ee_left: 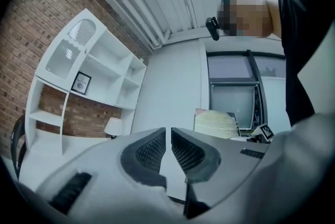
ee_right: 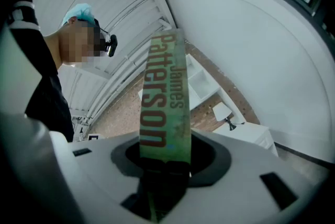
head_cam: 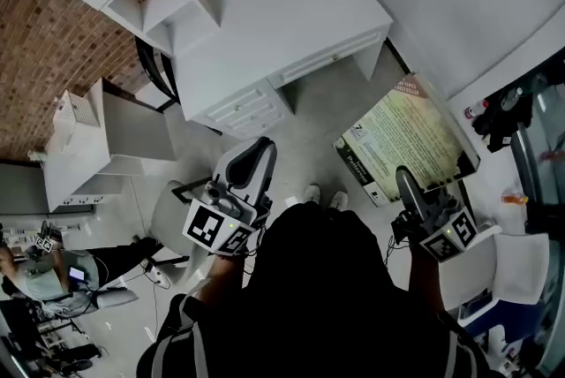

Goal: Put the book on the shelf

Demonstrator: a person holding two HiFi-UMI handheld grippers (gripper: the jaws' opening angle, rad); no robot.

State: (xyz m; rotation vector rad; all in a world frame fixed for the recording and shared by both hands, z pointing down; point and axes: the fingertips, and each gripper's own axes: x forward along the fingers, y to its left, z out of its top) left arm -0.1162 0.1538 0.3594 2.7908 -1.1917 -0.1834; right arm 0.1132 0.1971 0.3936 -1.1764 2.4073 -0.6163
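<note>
Right tongs (ee_right: 166, 157) pinching the green-spined paperback book (ee_right: 166, 97) at its lower edge, jaws spread to book thickness. The book sticks out ahead of the tongs, its yellowish cover (head_cam: 408, 140) facing up in the head view. Left tongs (ee_left: 168, 152) pressed nearly together, only a sliver of gap, nothing between them. White shelf unit (ee_left: 89, 81) and white desk (head_cam: 274, 23) ahead-left of the left tongs, well apart from the book.

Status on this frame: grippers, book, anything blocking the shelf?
Left gripper shut, empty. Right gripper shut on book, spine between fingers. Shelf ahead above white desk; book not there yet, no obstacle seen between.
</note>
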